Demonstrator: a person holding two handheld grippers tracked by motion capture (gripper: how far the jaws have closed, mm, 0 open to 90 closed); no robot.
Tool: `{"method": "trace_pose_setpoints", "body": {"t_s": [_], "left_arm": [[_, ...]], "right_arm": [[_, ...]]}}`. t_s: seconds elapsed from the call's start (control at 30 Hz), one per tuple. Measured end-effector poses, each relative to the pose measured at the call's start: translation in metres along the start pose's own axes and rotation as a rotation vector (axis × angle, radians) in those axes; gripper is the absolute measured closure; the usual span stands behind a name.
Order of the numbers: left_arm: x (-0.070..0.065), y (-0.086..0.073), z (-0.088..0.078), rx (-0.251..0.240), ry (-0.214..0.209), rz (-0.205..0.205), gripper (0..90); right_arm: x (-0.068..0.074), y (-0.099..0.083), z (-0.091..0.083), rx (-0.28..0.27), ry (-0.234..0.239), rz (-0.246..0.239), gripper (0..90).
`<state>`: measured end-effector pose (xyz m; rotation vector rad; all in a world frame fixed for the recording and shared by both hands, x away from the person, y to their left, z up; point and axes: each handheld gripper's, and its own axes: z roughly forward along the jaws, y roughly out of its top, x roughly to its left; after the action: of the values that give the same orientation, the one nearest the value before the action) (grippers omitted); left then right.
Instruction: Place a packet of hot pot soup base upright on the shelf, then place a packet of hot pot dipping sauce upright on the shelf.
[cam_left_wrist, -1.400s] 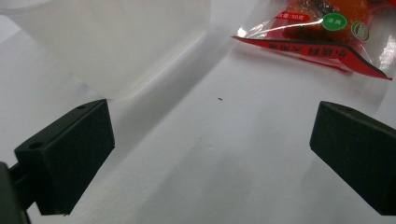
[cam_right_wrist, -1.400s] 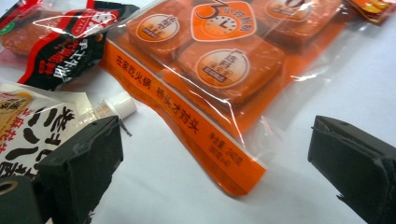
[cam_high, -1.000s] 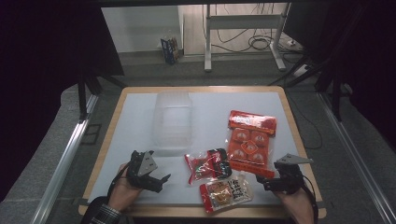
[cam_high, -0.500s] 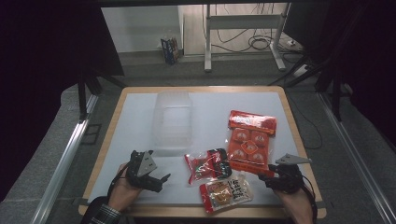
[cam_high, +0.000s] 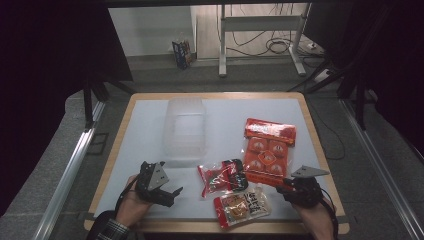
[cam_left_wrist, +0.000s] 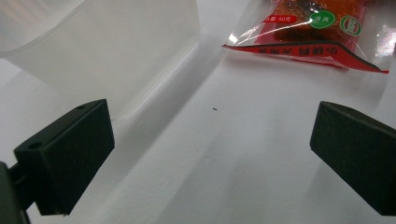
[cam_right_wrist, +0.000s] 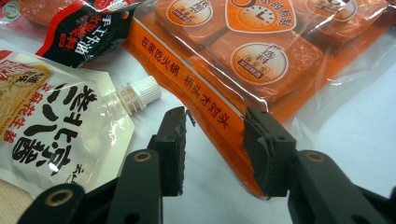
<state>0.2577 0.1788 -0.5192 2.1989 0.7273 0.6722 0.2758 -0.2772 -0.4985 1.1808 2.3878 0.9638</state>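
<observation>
The flat orange plastic packet of four round-labelled blocks (cam_high: 266, 151) lies on the right half of the white counter (cam_high: 140, 130), its near edge between the jaws of the right gripper (cam_right_wrist: 214, 133). Those jaws have just been closing and stand one on each side of that orange edge; I cannot tell whether the pads press on it. Just left of the gripper lies a white spouted pouch with a screw cap (cam_high: 242, 205), and beyond it a red and black snack bag (cam_high: 222, 176). Farther left, a clear plastic tub (cam_high: 184, 131) stands mid-counter. The left gripper (cam_high: 169, 194) rests near the tub, jaws wide apart, nothing between them.
</observation>
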Motion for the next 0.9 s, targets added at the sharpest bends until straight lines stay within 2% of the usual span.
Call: {"method": "trace_pose_setpoints", "body": {"t_s": [0.17, 0.33, 0.37, 0.57, 0.67, 0.9], "left_arm": [[0.000, 0.000, 0.001, 0.003, -0.002, 0.003, 0.0], [-0.001, 0.000, 0.001, 0.008, -0.003, 0.010, 0.0], [-0.001, 0.000, 0.001, 0.008, -0.003, 0.010, 0.0], [-0.002, 0.001, 0.003, 0.013, -0.004, 0.017, 0.0], [-0.003, 0.001, 0.003, 0.016, -0.005, 0.021, 0.0], [-0.003, 0.001, 0.004, 0.021, -0.001, 0.026, 0.0]], "right_arm": [[0.002, 0.003, 0.003, 0.016, 0.010, -0.021, 64.8], [0.004, 0.007, 0.013, 0.040, 0.023, -0.054, 75.8], [0.004, 0.007, 0.013, 0.040, 0.023, -0.054, 75.8], [0.007, 0.015, 0.032, 0.089, 0.027, -0.082, 86.7], [0.008, 0.017, 0.036, 0.098, 0.043, -0.095, 88.0], [0.011, 0.023, 0.043, 0.102, 0.044, -0.126, 88.5]]}}
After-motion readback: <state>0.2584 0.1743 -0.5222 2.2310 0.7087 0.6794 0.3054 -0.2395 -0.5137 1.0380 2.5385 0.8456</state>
